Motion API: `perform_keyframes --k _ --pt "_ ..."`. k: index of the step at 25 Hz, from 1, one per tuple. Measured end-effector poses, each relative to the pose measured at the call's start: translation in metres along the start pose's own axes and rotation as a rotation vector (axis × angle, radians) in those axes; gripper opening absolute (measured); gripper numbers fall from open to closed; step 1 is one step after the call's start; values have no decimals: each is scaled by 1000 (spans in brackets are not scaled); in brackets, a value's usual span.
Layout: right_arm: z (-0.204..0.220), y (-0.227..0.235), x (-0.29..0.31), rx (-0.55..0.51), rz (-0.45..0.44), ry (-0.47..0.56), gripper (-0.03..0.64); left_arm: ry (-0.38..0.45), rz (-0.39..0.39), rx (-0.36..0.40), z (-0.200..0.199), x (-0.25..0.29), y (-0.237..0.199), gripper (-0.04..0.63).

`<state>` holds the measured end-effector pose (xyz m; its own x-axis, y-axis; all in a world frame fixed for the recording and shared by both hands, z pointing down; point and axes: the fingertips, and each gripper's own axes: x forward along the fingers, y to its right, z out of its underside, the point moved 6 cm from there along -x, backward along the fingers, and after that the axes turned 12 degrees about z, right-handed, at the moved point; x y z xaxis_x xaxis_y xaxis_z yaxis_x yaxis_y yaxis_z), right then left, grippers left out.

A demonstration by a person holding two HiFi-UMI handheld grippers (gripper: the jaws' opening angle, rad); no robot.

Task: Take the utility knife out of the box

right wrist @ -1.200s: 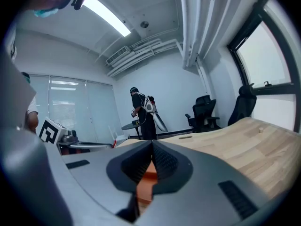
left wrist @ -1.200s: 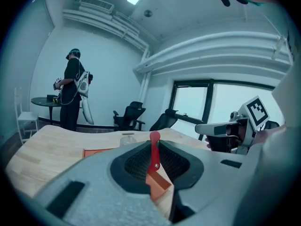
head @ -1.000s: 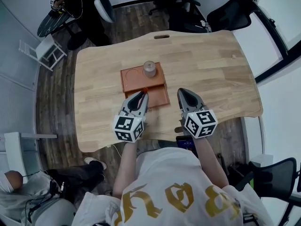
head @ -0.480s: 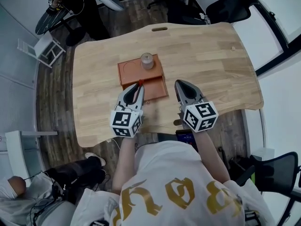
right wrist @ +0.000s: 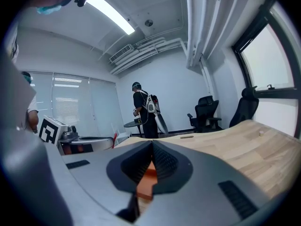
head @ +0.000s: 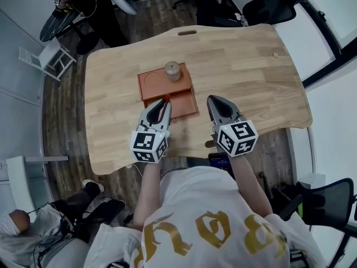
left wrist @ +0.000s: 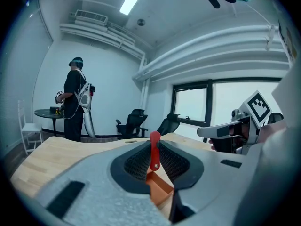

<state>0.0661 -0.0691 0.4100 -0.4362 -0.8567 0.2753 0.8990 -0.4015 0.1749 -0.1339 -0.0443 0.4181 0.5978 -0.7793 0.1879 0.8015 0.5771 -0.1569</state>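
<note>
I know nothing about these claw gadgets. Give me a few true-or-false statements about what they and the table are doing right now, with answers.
1. The left gripper clamps a red utility knife. True.
2. The right gripper grips the orange box. False: its jaws are together, holding nothing, and it is to the right of the box.
3. A small cylinder stands at the box's far end. True.
4. The table is glass. False: it is light wood.
5. Nobody else is in the room. False: a person in dark clothes stands in the background.
</note>
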Motion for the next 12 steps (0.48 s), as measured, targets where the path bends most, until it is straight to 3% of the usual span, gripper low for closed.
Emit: perform_keyframes --k 12 --pt "2 2 5 5 -10 -3 11 4 -29 14 2 -1 -6 52"
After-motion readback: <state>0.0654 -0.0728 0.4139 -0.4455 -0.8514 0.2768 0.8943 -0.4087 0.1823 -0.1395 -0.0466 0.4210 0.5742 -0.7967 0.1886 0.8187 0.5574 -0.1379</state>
